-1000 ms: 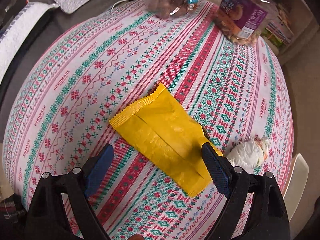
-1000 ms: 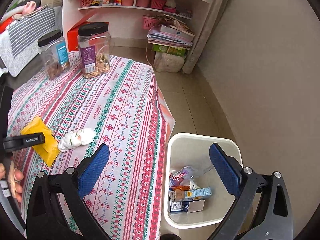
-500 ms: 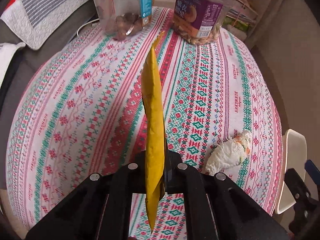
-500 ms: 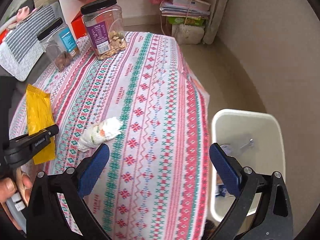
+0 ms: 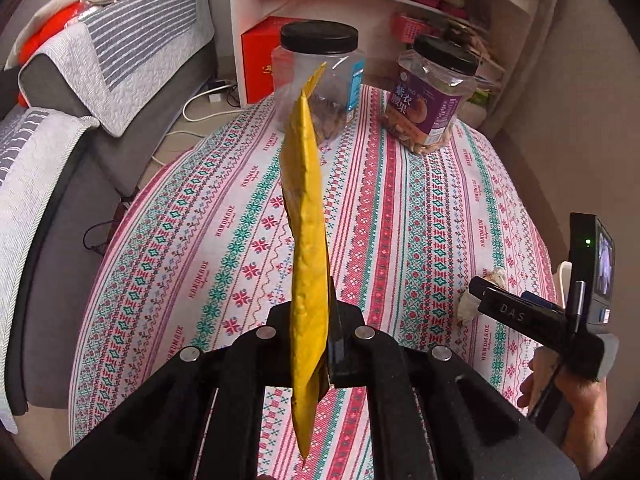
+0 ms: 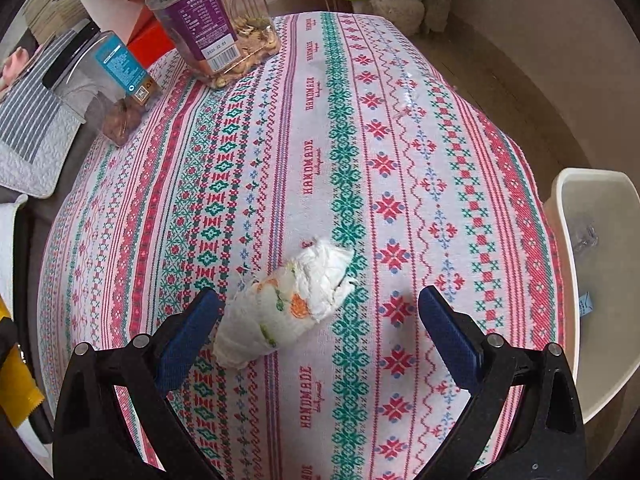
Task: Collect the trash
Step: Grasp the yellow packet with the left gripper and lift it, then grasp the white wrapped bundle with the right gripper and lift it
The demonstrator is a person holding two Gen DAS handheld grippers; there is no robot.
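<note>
Here the left gripper [image 5: 316, 344] is clamped tight on a yellow snack wrapper [image 5: 307, 248], which stands edge-on between the pressed-together jaws and rises above the patterned tablecloth [image 5: 420, 220], its serrated top edge showing in front of the blue-labelled jar [image 5: 320, 80]. A corner of the same wrapper shows at the far left edge of the right wrist view. The right gripper [image 6: 320, 320] hangs over the table with its blue pads [image 6: 448, 332] wide apart and its jaws beginning to close; a crumpled white tissue [image 6: 288, 304] with orange and green print lies on the cloth between them, nearer the left pad, and neither pad presses on it. In the left wrist view that gripper appears at the right side, with a hand [image 5: 576, 404] around its handle and the tissue partly hidden behind its fingers. A purple-labelled jar of nuts [image 6: 216, 32] stands at the far side of the table beside the blue-labelled one. A white bin [image 6: 596, 264] sits just off the table's right edge, with some clear plastic and a scrap inside it.
</note>
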